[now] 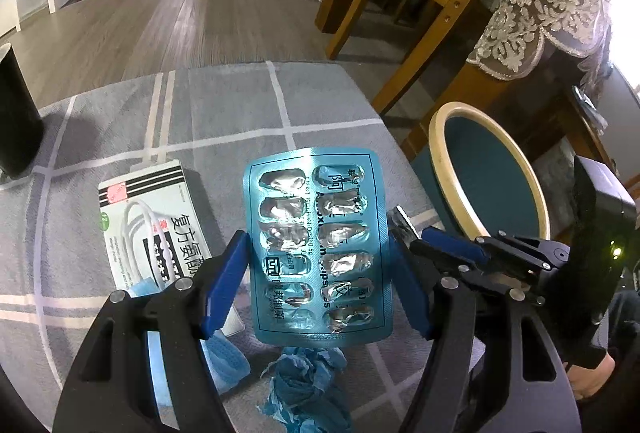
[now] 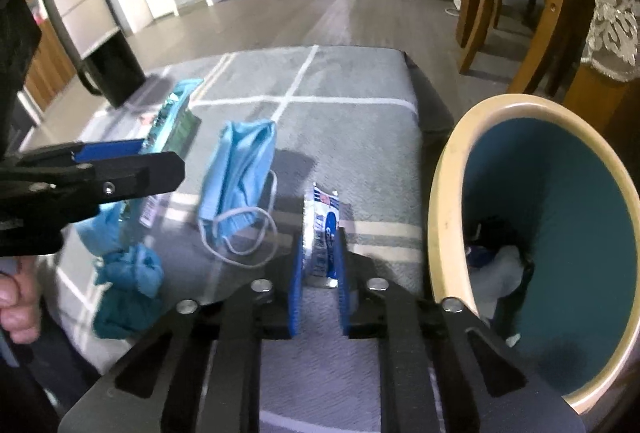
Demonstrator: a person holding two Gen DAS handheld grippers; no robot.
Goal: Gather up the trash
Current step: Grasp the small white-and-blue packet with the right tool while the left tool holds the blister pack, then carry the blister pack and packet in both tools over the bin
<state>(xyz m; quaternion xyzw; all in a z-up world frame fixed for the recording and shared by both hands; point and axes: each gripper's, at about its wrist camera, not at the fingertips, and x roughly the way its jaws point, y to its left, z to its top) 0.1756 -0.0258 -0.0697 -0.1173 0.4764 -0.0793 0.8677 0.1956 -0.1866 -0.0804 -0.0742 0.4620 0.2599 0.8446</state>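
Blue foil fills your left view: the blister pack point(image 1: 316, 249) is clamped edge to edge between the pads of your left gripper point(image 1: 318, 281), lifted clear of the grey cloth point(image 1: 320, 105). Your right gripper point(image 2: 318, 273) has its jaws pinched together on the silver wrapper point(image 2: 320, 229), low over the cloth. So both hands are loaded; the step in hand is carrying to the bin point(image 2: 444, 193), which stands at three o'clock of the wrapper, some rubbish already inside. Next, I judge, swing each load over the cream rim before letting go. Mask point(image 2: 240, 177), box point(image 1: 156, 229) and crumpled paper point(image 1: 308, 385) lie uncollected at nine to six o'clock.
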